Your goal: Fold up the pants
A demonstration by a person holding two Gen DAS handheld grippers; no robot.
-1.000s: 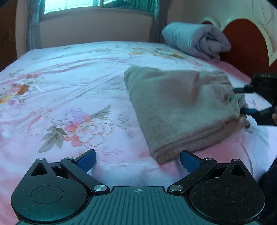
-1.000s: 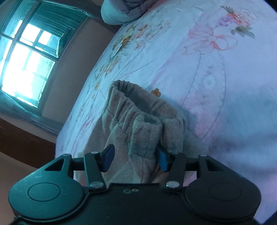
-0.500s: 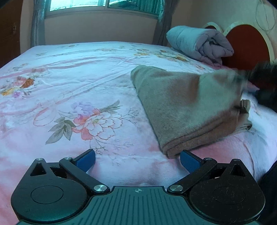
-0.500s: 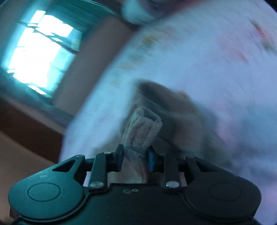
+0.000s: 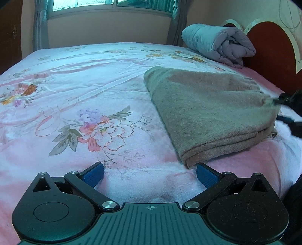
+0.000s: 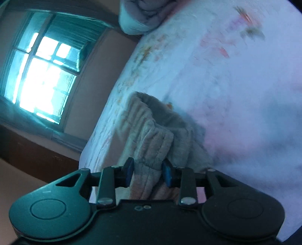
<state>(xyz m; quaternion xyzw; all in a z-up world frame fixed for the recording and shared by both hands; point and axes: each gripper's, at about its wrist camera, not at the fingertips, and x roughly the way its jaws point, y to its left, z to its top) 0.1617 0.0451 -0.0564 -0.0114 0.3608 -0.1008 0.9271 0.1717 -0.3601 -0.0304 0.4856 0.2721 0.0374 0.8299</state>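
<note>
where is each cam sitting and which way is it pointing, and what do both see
Left wrist: sits behind the open left gripper, low over the floral bedsheet, facing the window wall; the right gripper shows at the pants' far end.
Right wrist: sits behind the right gripper, rolled sideways, looking along the pants whose waistband lies between its blue fingers.
Shared: pants, bedsheet, rolled quilt, window.

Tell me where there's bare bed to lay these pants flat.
Widest bare stretch: floral bedspread between the folded pants and the window wall. Also the strip between the pants' near edge and the left gripper. Crowded by the headboard: rolled quilt and right gripper.
</note>
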